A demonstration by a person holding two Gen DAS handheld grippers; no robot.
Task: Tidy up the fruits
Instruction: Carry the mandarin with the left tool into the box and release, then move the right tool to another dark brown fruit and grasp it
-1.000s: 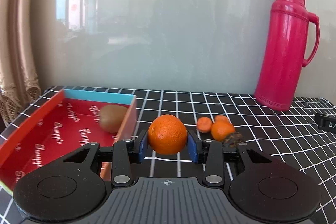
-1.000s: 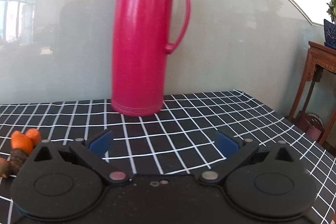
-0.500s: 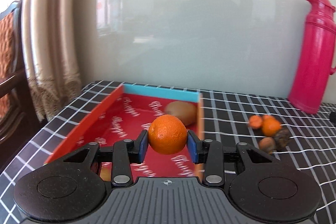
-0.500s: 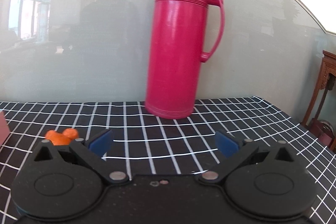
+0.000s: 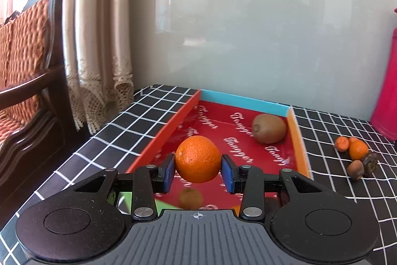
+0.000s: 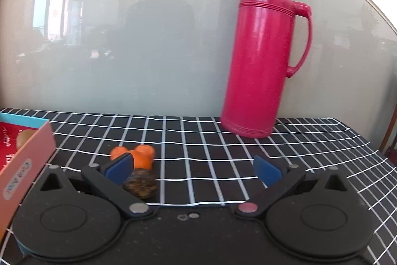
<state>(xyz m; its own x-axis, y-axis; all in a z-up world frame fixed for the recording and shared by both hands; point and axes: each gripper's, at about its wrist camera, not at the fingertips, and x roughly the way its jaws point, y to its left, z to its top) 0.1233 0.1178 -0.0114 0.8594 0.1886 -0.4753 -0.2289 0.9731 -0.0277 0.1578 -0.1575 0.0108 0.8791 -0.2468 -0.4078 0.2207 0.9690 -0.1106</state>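
Note:
An orange (image 5: 197, 159) is clamped between the blue pads of my left gripper (image 5: 197, 171), which is shut on it and hovers over the near part of a red tray (image 5: 296, 138). A kiwi (image 5: 269, 128) lies at the tray's far right corner. To the right of the tray, on the checked cloth, sits a cluster of small fruits (image 5: 357, 155): little oranges and dark wrinkled ones. In the right wrist view my right gripper (image 6: 193, 169) is open and holds nothing. The small fruits (image 6: 140, 171) lie just behind its left finger, and the tray's side (image 6: 23, 165) is at the left.
A tall pink thermos (image 6: 263, 51) stands at the back right against the glossy wall. A wooden chair with an orange cushion (image 5: 22, 71) and a lace curtain (image 5: 101, 41) lie beyond the table's left edge. The black cloth with white grid lines (image 6: 248, 150) covers the table.
My left gripper carried the orange leftward from beside the tray to above its floor. My right gripper also swung left, so the thermos shifted right and the small fruits and tray came into view.

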